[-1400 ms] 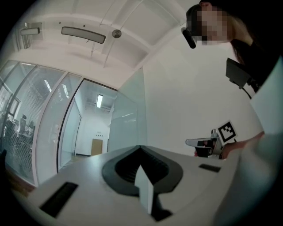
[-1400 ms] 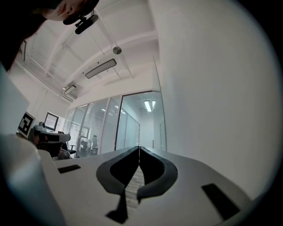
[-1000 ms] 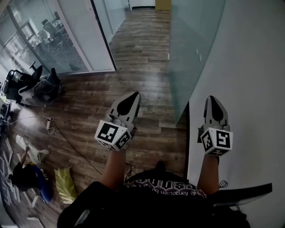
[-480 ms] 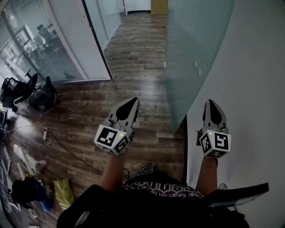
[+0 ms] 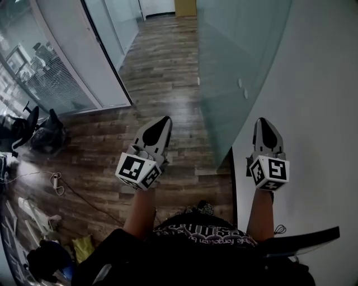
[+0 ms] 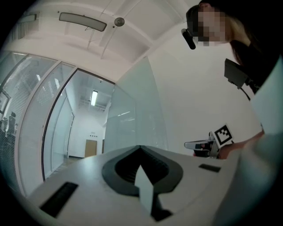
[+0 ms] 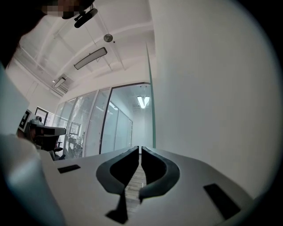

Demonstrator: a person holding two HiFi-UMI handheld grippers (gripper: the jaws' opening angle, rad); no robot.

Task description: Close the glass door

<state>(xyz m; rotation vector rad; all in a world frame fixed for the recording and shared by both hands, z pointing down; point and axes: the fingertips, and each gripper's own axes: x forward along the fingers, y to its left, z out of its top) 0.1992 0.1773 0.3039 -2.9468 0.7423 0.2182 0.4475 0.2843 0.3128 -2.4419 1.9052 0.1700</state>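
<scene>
- Your left gripper has its jaws closed together, with nothing between them.
- Your right gripper also has closed, empty jaws and sits over the foot of the white wall.
- The glass door stands ahead, right of the wood floor. Neither gripper touches it.

On my feed a dark wood plank floor runs down a corridor to a yellowish door at the far end. A plain white wall stands on the right and glass partitions with blinds behind them on the left. I see black office chairs beside those partitions, a loose cable on the floor nearby, and a long lamp on the white ceiling.
</scene>
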